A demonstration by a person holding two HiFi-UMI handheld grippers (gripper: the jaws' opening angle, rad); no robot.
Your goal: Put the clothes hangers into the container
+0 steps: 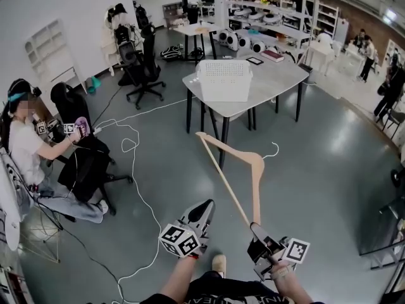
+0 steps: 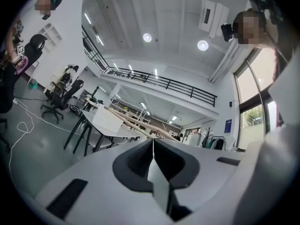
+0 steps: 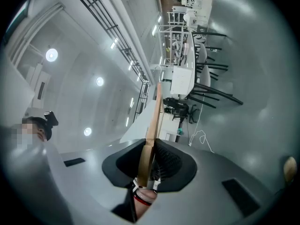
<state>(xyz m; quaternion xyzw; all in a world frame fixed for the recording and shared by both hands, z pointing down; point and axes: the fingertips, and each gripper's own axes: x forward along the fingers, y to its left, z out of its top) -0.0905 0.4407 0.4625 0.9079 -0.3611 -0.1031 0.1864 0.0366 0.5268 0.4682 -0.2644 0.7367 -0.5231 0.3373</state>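
Right gripper clamped on hanger tip. Light, stiff wood, long lever ahead of the jaws, likely to pivot. Left gripper closed, empty; could steady the neck.

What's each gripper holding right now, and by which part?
Right gripper grips the wooden hanger at one end corner, where shoulder arm meets bottom bar. Left gripper is shut, empty.

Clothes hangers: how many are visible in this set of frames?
1. The wooden hanger is clamped by one end in the right gripper, raised toward the table. Any inside the white basket would be hidden.
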